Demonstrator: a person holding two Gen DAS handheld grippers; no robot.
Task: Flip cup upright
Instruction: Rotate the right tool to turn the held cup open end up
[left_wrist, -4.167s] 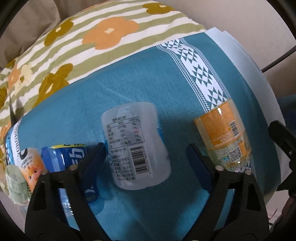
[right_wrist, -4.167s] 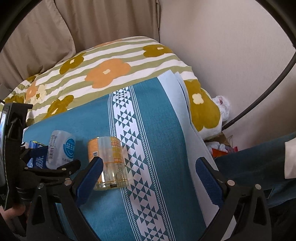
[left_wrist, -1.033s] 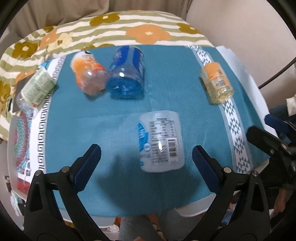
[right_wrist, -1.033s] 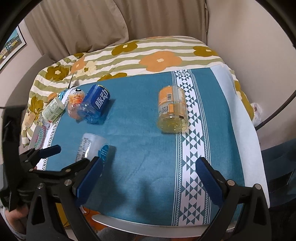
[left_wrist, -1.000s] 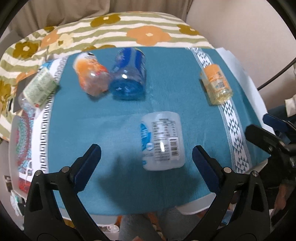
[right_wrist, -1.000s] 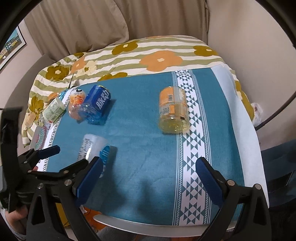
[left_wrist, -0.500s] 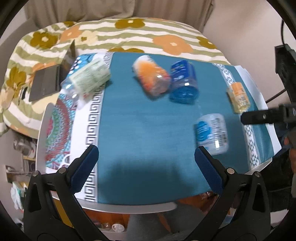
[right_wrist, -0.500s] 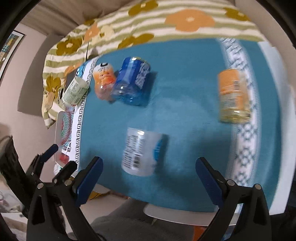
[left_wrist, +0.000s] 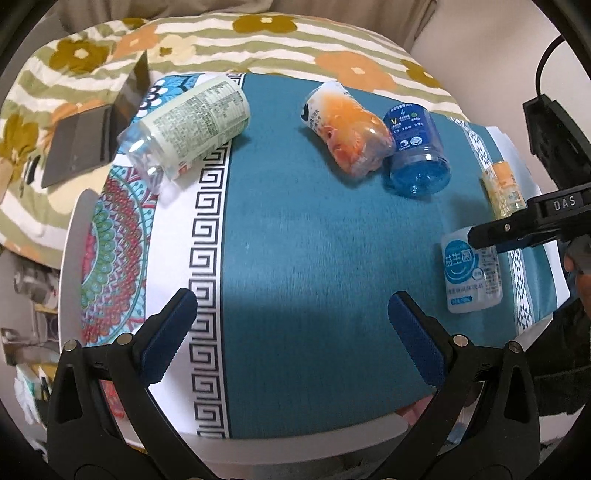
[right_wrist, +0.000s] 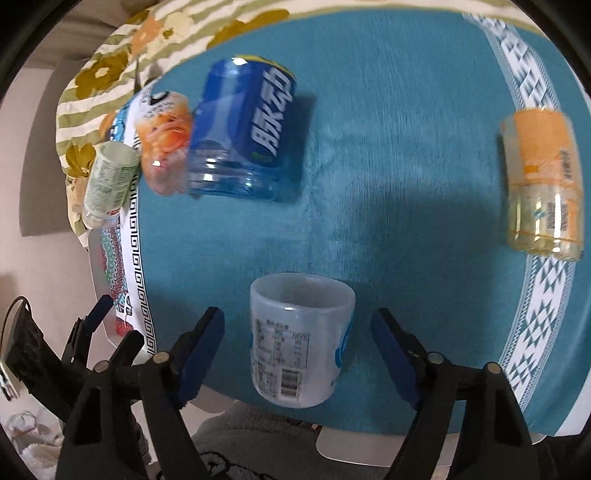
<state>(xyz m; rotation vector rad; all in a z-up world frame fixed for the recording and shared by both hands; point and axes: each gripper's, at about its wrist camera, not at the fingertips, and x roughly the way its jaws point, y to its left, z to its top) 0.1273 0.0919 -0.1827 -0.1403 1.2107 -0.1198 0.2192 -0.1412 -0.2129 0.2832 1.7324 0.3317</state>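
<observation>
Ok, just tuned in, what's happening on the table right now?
Five cut-off bottle cups lie on their sides on the teal cloth. The right tongs are open, straddling the white cup near the front edge without gripping it. The left tongs hang open over bare cloth. The blue cup, peach cup, green-label cup and orange cup lie untouched.

My left tool (left_wrist: 291, 325) hangs with its blue-padded fingers spread wide and nothing between them. My right tool (right_wrist: 297, 345) is likewise spread wide, its pads standing apart on either side with clear gaps and gripping nothing. From the left wrist view, the right tool (left_wrist: 517, 229) reaches in from the right edge.
</observation>
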